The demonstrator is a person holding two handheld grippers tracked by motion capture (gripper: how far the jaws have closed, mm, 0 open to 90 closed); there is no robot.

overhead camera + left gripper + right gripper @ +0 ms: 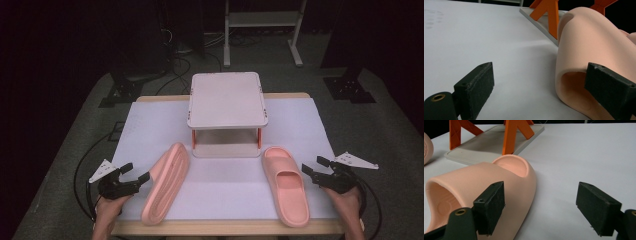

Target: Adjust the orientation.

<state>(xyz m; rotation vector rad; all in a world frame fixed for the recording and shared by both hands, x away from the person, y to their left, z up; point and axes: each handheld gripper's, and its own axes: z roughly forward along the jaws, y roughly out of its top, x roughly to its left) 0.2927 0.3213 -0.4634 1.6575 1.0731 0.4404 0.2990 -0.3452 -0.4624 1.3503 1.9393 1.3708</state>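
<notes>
Pink foam slippers, left point(166, 182) on edge, right point(286, 184) flat, lie on the desk point(225, 187) beside both spread, empty grippers point(134, 175) point(314, 168); light, squashy, best pinched at the strap.

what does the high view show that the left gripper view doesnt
The high view alone takes in both pink slippers, the left slipper tipped on its side and the right slipper flat, plus the rack's top shelf and both open grippers, left gripper and right gripper.

The left gripper view alone gives the close look into the left slipper's strap opening.

Both show the white table cover, the rack's orange legs and its base.
</notes>
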